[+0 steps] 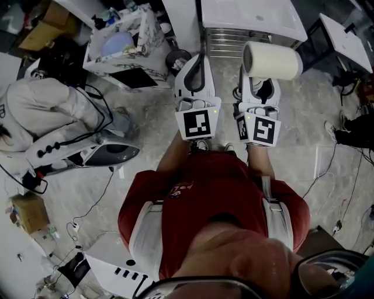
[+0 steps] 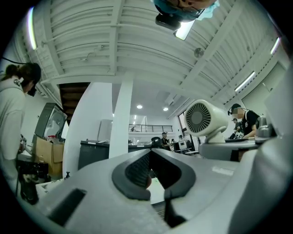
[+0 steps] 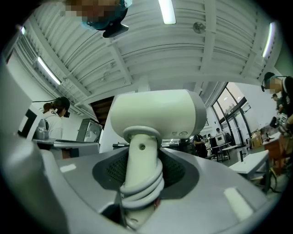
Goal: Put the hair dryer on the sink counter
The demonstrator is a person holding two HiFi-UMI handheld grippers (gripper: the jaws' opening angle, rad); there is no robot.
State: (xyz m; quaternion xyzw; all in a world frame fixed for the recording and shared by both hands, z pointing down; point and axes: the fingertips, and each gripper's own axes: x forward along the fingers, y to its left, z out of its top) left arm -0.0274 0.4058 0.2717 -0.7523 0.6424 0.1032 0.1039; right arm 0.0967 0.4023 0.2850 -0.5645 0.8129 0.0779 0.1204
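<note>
A white hair dryer (image 1: pixel 272 60) stands above my right gripper (image 1: pixel 261 87), barrel lying sideways. In the right gripper view its handle (image 3: pixel 141 164), wound with its own cord, sits between the dark pads (image 3: pixel 181 171), which press on it; the barrel (image 3: pixel 155 114) fills the middle. My left gripper (image 1: pixel 196 64) is beside it on the left, jaws together and empty (image 2: pixel 150 157). The left gripper view shows the dryer's rear grille (image 2: pixel 204 118) to its right. The white sink counter (image 1: pixel 251 14) lies just beyond both grippers.
A person in white (image 1: pixel 41 111) crouches at the left by a grey appliance (image 1: pixel 111 153) and trailing cables (image 1: pixel 105 187). A cluttered white cart (image 1: pixel 123 41) stands at back left. Dark furniture and white panels (image 1: pixel 345 29) are at the right. Metal slats (image 1: pixel 234 41) run under the counter.
</note>
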